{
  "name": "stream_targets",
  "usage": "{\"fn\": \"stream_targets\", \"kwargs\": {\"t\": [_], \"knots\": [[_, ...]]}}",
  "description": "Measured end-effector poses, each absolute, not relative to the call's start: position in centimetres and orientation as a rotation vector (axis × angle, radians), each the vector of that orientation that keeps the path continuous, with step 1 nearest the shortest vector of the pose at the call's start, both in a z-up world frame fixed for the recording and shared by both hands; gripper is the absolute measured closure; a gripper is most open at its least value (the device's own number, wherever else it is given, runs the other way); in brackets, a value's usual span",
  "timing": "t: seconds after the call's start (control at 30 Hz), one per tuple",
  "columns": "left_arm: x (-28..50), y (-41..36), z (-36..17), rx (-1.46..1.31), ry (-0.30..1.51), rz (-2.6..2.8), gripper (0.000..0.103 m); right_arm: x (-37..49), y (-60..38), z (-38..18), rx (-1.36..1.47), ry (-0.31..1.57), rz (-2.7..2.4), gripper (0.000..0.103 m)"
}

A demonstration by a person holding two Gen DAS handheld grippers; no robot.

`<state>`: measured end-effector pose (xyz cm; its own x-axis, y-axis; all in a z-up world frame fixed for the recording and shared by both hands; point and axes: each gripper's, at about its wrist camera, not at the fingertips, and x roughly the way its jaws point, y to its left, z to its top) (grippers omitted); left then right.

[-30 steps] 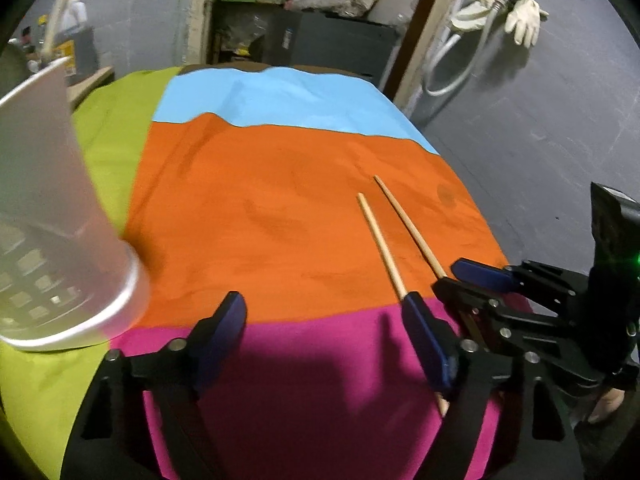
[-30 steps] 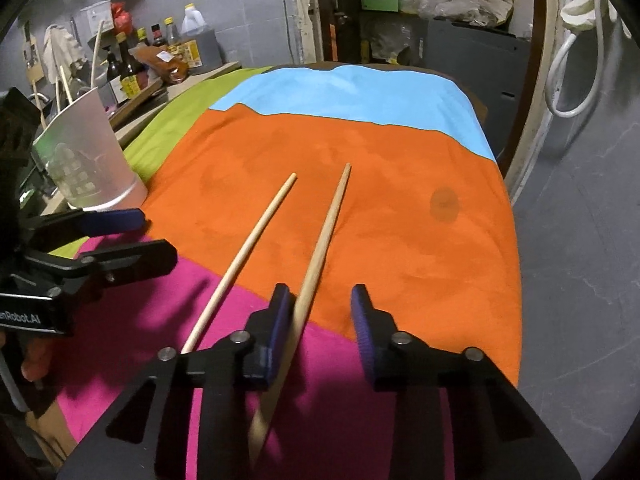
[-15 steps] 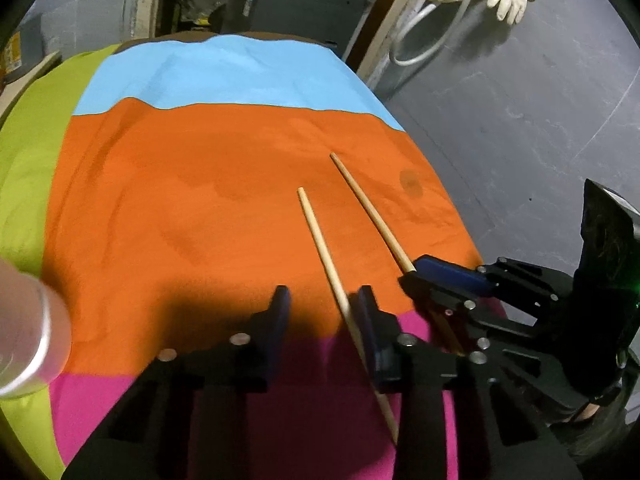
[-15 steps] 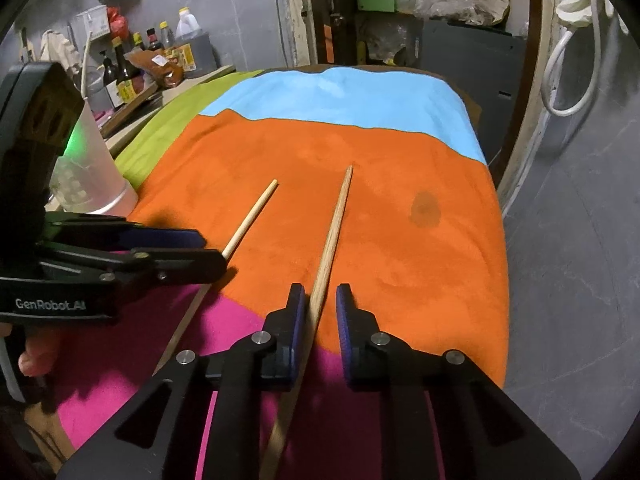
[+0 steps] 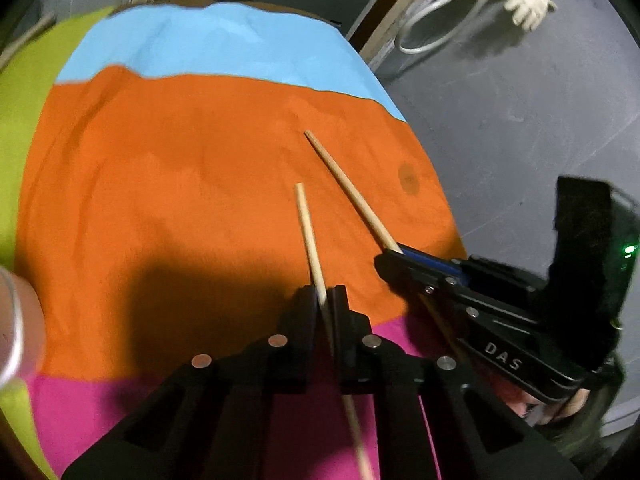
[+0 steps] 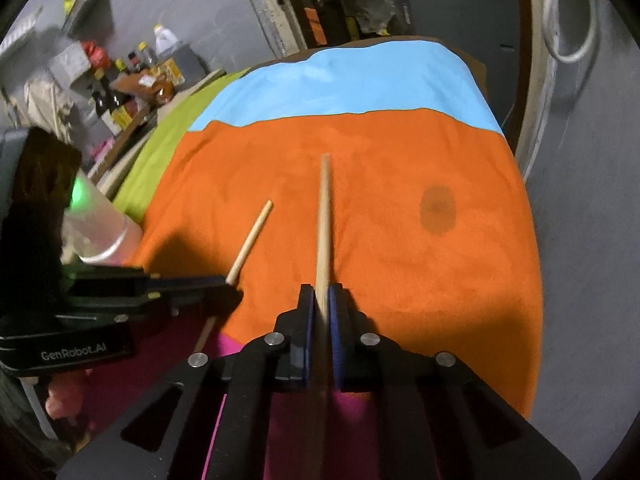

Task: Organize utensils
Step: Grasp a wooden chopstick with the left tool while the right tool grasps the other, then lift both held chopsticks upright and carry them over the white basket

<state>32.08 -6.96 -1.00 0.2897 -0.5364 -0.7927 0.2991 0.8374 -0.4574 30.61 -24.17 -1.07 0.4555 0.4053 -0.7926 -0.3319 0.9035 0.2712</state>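
Two wooden chopsticks lie over the orange band of a striped cloth. My left gripper (image 5: 323,300) is shut on the left chopstick (image 5: 307,232), whose tip points away from me. My right gripper (image 6: 319,300) is shut on the right chopstick (image 6: 323,216). In the left wrist view the right gripper (image 5: 394,258) holds the right chopstick (image 5: 348,188) beside mine. In the right wrist view the left gripper (image 6: 224,286) holds the left chopstick (image 6: 252,240). A translucent plastic cup (image 6: 100,232) stands at the left on the cloth.
The cloth (image 6: 380,240) has green, blue, orange and magenta bands and a dark stain (image 6: 438,210). Its right edge drops to a grey floor (image 5: 520,120). Bottles and clutter (image 6: 128,92) sit on a shelf at the far left. The cup's rim (image 5: 12,320) shows at the left edge.
Both grippers have closed onto the chopsticks: the left went from wide open to shut on the left one, the right from part open to shut on the right one. Both moved forward.
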Motion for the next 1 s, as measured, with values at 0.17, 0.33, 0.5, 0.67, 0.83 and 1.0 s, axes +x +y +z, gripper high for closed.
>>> {"fn": "stream_targets", "kwargs": {"t": [0.17,0.33,0.5,0.67,0.83,1.0], "knots": [[30.8,-5.7,-0.2,-0.264,1.102,-0.536,0.101,29.9,-25.2,-1.1,0.193,0.996,0.466,0.098],[28.5,-4.6,1.5,-0.256,0.989,-0.52,0.101,28.2,-25.2,0.5,0.219,0.901,0.468,0.098],[25.5,-4.0,4.4,-0.223,0.769,-0.473,0.101,25.0,-23.9,4.0,0.173,0.668,0.471,0.098],[23.4,-3.6,7.5,-0.199,0.576,-0.423,0.101,22.3,-22.6,7.2,0.128,0.448,0.457,0.098],[21.3,-3.7,10.3,-0.143,0.405,-0.353,0.101,20.7,-20.8,9.8,0.118,0.287,0.47,0.098],[20.1,-3.2,12.0,-0.118,0.308,-0.292,0.101,20.3,-18.2,11.8,0.116,0.173,0.511,0.098]]}}
